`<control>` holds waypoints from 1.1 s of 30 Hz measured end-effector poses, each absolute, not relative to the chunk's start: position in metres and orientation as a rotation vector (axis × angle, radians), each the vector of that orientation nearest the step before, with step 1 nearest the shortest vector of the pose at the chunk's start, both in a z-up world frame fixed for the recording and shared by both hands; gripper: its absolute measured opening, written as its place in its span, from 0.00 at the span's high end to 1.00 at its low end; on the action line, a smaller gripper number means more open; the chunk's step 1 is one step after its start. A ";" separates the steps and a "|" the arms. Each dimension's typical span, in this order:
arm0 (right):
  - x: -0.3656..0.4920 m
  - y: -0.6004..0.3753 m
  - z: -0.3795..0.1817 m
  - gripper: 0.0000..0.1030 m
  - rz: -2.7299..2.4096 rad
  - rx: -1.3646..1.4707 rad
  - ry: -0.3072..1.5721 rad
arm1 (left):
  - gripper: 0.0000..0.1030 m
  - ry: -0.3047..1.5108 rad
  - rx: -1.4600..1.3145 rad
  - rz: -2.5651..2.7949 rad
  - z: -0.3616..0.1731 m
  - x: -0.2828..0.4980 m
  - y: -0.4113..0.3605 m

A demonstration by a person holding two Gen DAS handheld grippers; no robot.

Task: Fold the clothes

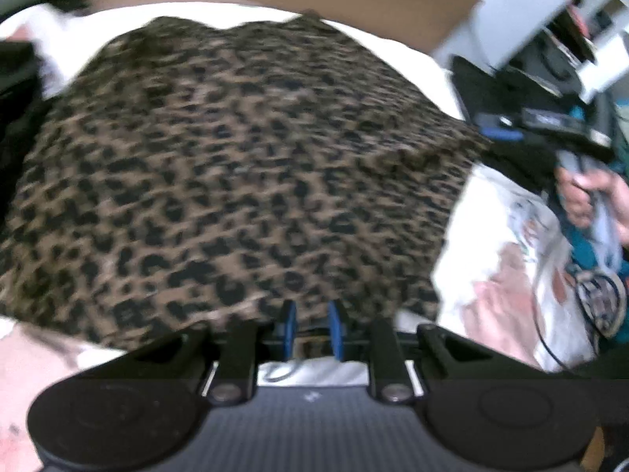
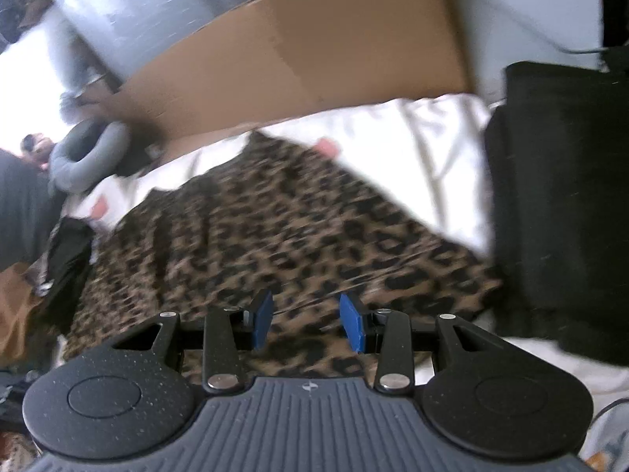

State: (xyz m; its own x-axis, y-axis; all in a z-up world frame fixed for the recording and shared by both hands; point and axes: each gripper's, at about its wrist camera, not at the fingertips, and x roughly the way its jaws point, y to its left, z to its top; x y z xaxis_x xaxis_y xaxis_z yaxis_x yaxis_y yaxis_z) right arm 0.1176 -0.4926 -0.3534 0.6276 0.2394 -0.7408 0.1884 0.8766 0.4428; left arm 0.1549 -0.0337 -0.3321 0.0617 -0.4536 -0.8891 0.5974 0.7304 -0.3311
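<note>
Leopard-print garment (image 1: 243, 173) lies spread flat on white bed sheet (image 1: 397, 39), w/ cardboard panel (image 2: 306, 51) standing along the far edge. Left tool (image 1: 312, 328): blue pads a narrow gap apart, nothing pinched, tips over the garment's near hem. Right tool (image 2: 306, 324): pads spread wider, nothing btwn them, hovering above the print near its right edge. Black bag (image 2: 558, 181) sits just right of the garment. Both views blurred. A hand (image 1: 593, 196) grips the right tool's handle in the left view.
</note>
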 end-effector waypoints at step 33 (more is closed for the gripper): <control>0.111 -0.338 -0.423 0.44 0.322 1.014 1.403 | 0.62 1.068 -0.099 -0.193 -0.384 0.210 0.129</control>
State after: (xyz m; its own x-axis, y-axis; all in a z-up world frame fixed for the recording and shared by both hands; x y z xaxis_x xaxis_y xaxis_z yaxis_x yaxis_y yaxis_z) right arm 0.1112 -0.3375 -0.4232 0.2053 0.7253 -0.6571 0.3657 0.5660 0.7389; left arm 0.2100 0.1292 -0.3841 0.4669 -0.2048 -0.8603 0.1086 0.9787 -0.1740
